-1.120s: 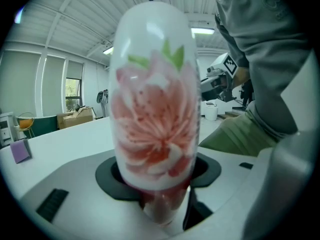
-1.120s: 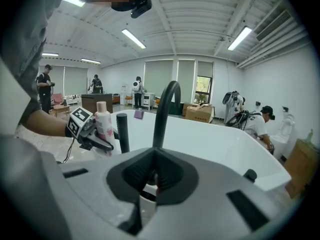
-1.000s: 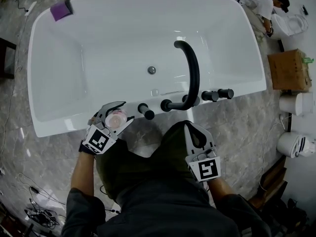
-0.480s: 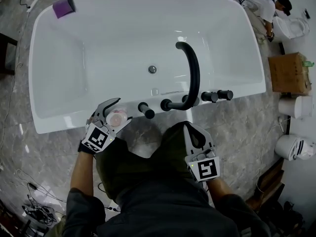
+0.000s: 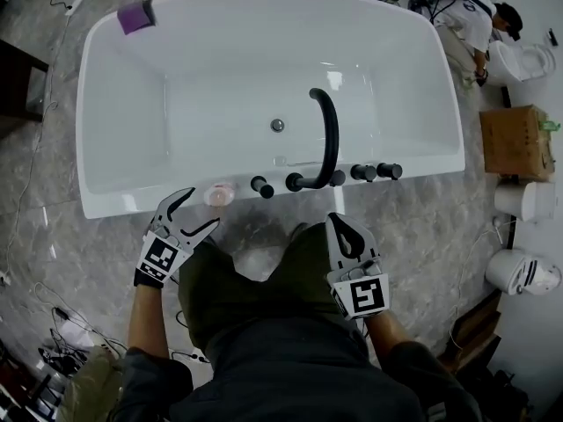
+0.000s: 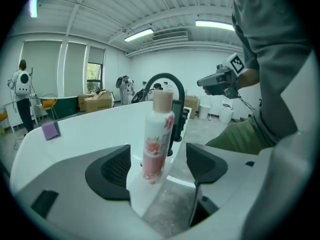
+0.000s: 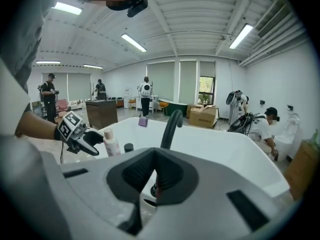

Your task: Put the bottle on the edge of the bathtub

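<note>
Bottle (image 5: pixel 218 193): upright on the near rim of the bathtub (image 5: pixel 114 202), just left of the black tap knobs (image 5: pixel 261 185). That is where the task wants it.

Head view: the left gripper (image 5: pixel 198 210) is spread wide just short of the bottle. The right gripper (image 5: pixel 345 229) hangs over the person's lap, well apart from it.

Left gripper view: both pads stand off the bottle, neither touching.
- Whether this claw is leaving or closing in, my judgement is the same: travel straight along its own axis and keep the gap even.
- A clipped side would topple a tall, slim cylinder on a narrow, glossy, rounded rim.
- Bottle: white plastic, pink flower print, pale cap.
- Tub: smooth white.
- Arched faucet (image 6: pixel 167 84): matte black.

Right gripper view: jaws pressed together, nothing between them.
</note>
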Tool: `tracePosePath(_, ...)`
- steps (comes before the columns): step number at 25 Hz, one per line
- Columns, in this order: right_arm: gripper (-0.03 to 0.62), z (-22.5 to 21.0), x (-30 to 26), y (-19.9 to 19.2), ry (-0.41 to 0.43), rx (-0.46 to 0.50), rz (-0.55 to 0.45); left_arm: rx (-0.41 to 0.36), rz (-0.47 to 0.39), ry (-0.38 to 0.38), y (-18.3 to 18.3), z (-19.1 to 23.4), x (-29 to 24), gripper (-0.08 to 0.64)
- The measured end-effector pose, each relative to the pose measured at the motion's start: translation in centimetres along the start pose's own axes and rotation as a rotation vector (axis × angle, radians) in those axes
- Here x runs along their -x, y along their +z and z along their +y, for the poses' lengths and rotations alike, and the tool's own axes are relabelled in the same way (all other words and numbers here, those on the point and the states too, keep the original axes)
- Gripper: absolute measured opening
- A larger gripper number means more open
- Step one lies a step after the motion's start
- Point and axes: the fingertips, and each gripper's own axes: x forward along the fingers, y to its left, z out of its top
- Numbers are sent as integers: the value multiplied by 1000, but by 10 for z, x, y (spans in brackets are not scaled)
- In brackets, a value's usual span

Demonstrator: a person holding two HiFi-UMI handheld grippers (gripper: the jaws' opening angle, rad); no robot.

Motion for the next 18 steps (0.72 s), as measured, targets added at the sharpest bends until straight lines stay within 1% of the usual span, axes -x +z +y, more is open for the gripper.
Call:
tracePosePath(2, 0, 3, 11, 22, 6, -4, -11, 43, -15, 13, 22, -6, 21, 350)
tracePosePath(5, 0, 7, 31, 61, 11, -14, -37, 105, -60, 46, 65, -14, 57, 344)
tracePosePath(11, 0, 12, 63, 130, 16, -34, -89, 182, -150, 153, 157, -19, 124, 250)
tracePosePath(14, 2, 13, 74, 157, 22, -40, -111, 197, -187, 200, 198, -25, 152, 210)
tracePosePath(18, 1, 19, 86, 185, 31, -47, -147, 198, -229, 267, 239, -33, 185, 149)
